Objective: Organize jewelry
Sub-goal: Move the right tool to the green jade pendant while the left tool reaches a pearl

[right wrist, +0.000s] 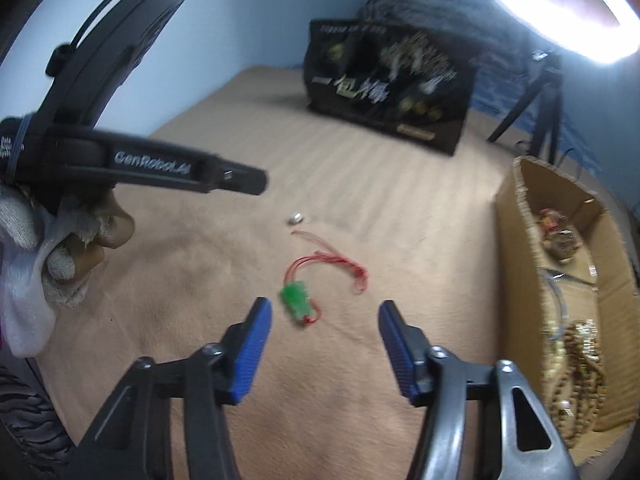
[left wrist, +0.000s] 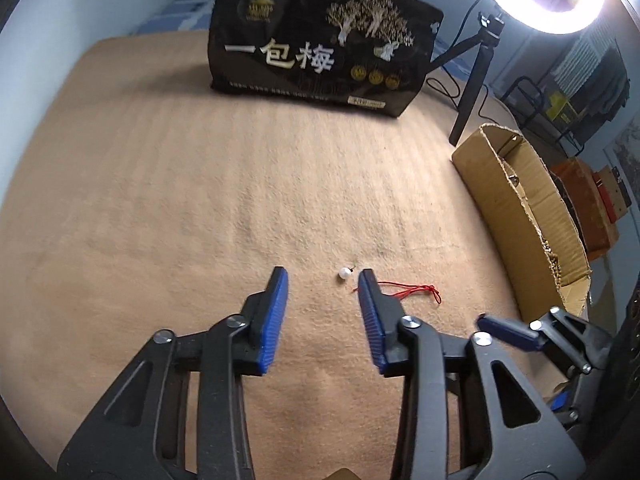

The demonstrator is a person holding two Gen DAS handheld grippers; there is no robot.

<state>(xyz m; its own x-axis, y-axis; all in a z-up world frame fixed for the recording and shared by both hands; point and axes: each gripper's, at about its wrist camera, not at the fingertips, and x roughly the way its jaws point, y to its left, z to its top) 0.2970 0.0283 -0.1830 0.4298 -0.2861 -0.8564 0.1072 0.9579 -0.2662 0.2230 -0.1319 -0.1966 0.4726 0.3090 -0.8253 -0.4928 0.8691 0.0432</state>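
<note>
A white pearl earring [left wrist: 344,274] lies on the beige blanket [left wrist: 160,200], just inside the right fingertip of my left gripper [left wrist: 323,277], which is open and touches nothing. A green pendant [right wrist: 295,301] on a red cord [right wrist: 344,266] lies between the fingertips of my right gripper [right wrist: 324,305], nearer the left finger. That gripper is open too, its pads off the pendant. In the left wrist view the red cord [left wrist: 416,290] trails right of the left gripper, and one blue finger [left wrist: 504,328] of the right gripper shows. The right wrist view blurs the pearl [right wrist: 296,218].
An open cardboard box [left wrist: 516,216] [right wrist: 516,248] at the right holds bead strings and other trinkets. A black printed bag [left wrist: 320,48] [right wrist: 384,88] stands at the back. A ring light [left wrist: 552,0] on a tripod [left wrist: 472,88] stands behind the box. A gloved hand [right wrist: 60,248] holds the left gripper's body.
</note>
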